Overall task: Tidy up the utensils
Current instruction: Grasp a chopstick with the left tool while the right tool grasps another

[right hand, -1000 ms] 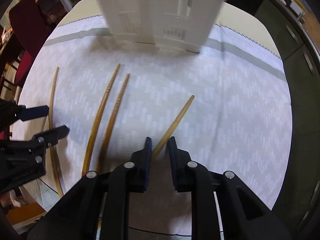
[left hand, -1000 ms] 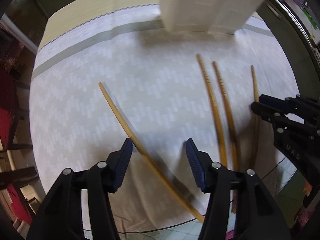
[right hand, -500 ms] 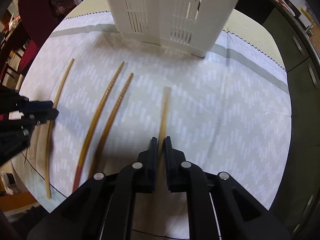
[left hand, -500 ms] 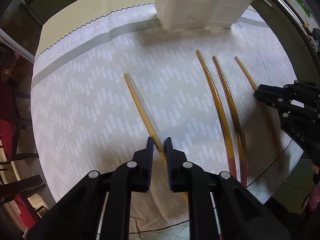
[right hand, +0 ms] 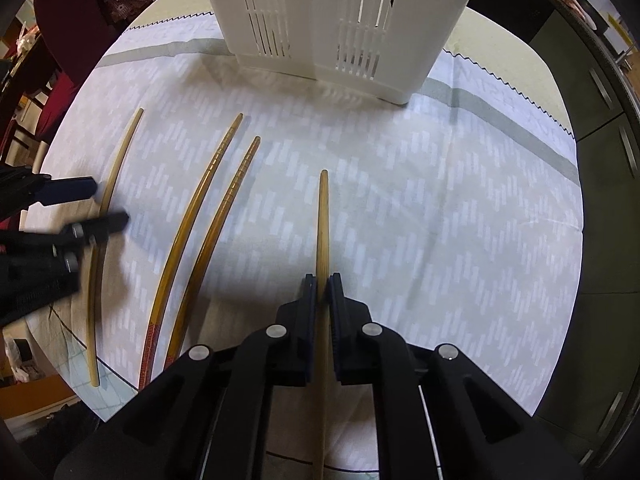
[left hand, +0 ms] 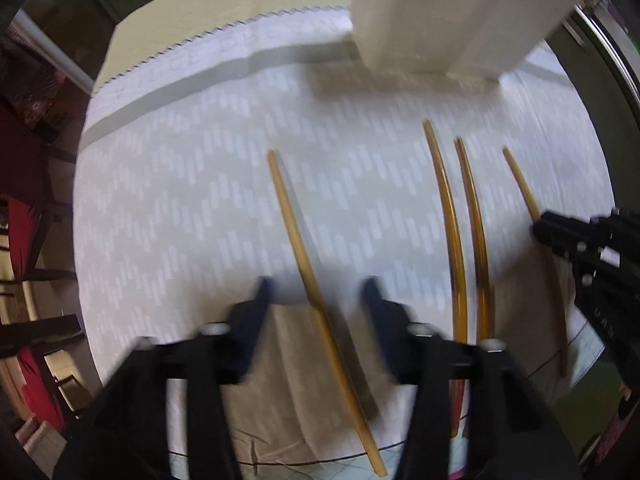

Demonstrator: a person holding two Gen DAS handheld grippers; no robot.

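Several wooden chopsticks lie on a patterned white cloth. A pale chopstick (left hand: 296, 240) lies between the fingers of my left gripper (left hand: 318, 288); the jaws are opening and their pads stand clear of it. The same gripper (right hand: 100, 206) and chopstick (right hand: 120, 152) appear at the left of the right wrist view. My right gripper (right hand: 322, 280) is shut on another pale chopstick (right hand: 323, 220), whose tip points toward the holder. Two darker chopsticks (right hand: 208, 184) (right hand: 236, 184) lie side by side between the grippers. A white slotted utensil holder (right hand: 332, 12) stands at the back.
The cloth (right hand: 460, 208) ends at the table's near edge, where the chopsticks' thick ends reach past the hem. Red chairs (left hand: 24, 208) stand off the left side. A dark cabinet front (right hand: 600, 184) runs along the right.
My left gripper closed on its chopstick half a second ago and now stands apart around it. The right gripper closed on its chopstick, which swung from a slant to straight toward the holder.
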